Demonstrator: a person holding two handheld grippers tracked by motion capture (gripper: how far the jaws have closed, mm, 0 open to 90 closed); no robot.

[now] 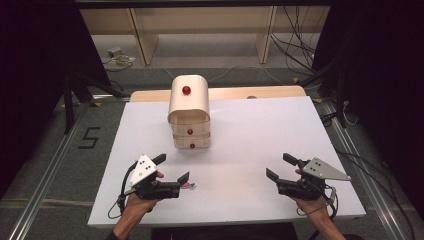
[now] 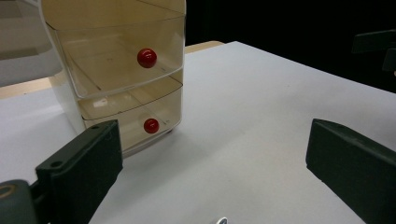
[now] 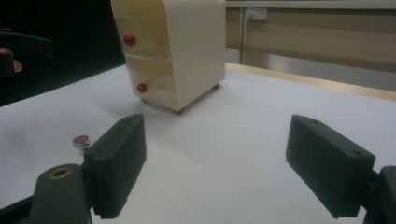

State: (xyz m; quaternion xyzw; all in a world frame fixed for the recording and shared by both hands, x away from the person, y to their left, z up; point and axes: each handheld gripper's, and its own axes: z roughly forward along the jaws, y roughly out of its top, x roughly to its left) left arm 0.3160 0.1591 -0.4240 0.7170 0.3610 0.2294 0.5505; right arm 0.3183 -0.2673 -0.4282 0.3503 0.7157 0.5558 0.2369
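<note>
A cream drawer unit (image 1: 189, 112) with red knobs stands upright at the back middle of the white board (image 1: 250, 130). Its translucent drawer fronts (image 2: 116, 74) look shut, and the same unit (image 3: 173, 51) rises beyond the right jaws. My left gripper (image 1: 172, 168) hovers low near the front left with its jaws wide apart (image 2: 215, 163) and nothing between them. A small round red, white and blue thing (image 1: 189, 186) lies on the board just beside it, also seen from the right (image 3: 81, 141). My right gripper (image 1: 280, 166) is at the front right, open and empty (image 3: 219, 163).
A strip of wooden tabletop (image 1: 260, 92) shows behind the white board. Beyond it are wooden shelf legs (image 1: 142, 40) and loose cables (image 1: 295, 45) on the floor. Metal rails (image 1: 50, 165) run along both sides, with a "5" mark (image 1: 89, 137) at the left.
</note>
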